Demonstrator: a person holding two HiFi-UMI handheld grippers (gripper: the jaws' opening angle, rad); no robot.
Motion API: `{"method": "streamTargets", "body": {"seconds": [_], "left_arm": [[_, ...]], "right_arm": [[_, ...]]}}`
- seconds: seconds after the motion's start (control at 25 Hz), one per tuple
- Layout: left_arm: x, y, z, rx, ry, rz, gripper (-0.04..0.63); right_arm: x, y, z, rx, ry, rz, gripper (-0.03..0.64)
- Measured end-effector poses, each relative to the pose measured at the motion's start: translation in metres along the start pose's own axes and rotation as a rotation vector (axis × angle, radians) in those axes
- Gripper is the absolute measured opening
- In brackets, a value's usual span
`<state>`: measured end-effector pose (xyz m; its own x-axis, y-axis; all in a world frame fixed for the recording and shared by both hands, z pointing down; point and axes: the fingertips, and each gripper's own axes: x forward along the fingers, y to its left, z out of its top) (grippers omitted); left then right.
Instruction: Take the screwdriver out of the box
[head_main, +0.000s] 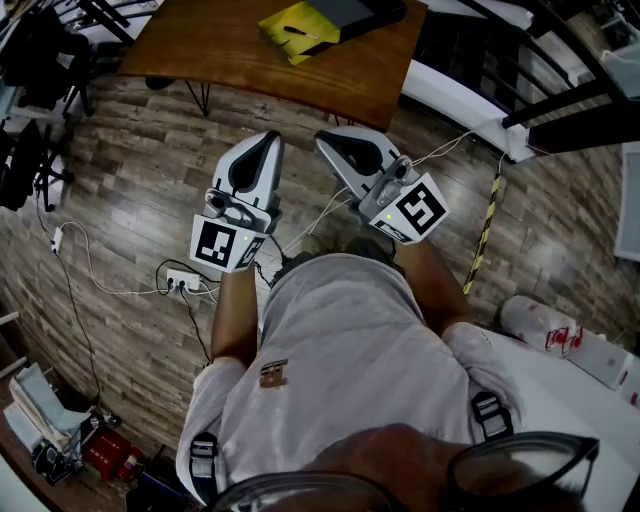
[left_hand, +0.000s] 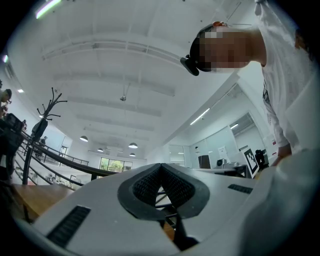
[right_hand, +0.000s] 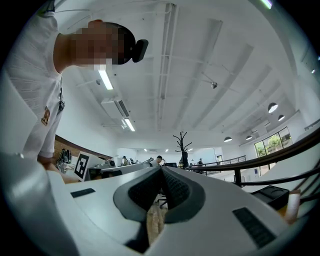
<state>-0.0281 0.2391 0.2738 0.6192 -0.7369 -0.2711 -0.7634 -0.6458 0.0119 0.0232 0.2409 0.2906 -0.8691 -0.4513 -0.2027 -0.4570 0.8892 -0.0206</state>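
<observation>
A yellow and black box (head_main: 318, 20) lies on the wooden table (head_main: 220, 50) at the top of the head view, with a thin dark thing on its yellow part; I cannot tell what that is. No screwdriver is clearly visible. My left gripper (head_main: 268, 140) and right gripper (head_main: 323, 139) are held side by side in front of the person's chest, over the wooden floor, well short of the table. Both point slightly upward. The left gripper (left_hand: 161, 165) has its jaws closed tip to tip with nothing between them. The right gripper (right_hand: 161, 169) is shut and empty too.
A white power strip (head_main: 180, 282) with cables lies on the floor below the left gripper. A black-and-yellow striped strip (head_main: 487, 228) runs along the floor at the right. A white table (head_main: 560, 380) stands at the lower right, dark railings (head_main: 560, 70) at the upper right, clutter (head_main: 100, 450) at the lower left.
</observation>
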Motion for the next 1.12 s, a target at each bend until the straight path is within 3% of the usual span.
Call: {"method": "streamTargets", "body": {"seconds": [0.6,1.12], "left_arm": [[-0.017,0.037,-0.001,-0.009,-0.013,-0.051,0.018],[-0.029,0.057,-0.001,-0.008,-0.008,-0.057,0.018]], "right_arm": [[0.031,0.004,-0.010,-0.031,0.005,-0.073,0.032],[0.047,0.009,-0.017,-0.040,0.023,-0.087,0.032]]}}
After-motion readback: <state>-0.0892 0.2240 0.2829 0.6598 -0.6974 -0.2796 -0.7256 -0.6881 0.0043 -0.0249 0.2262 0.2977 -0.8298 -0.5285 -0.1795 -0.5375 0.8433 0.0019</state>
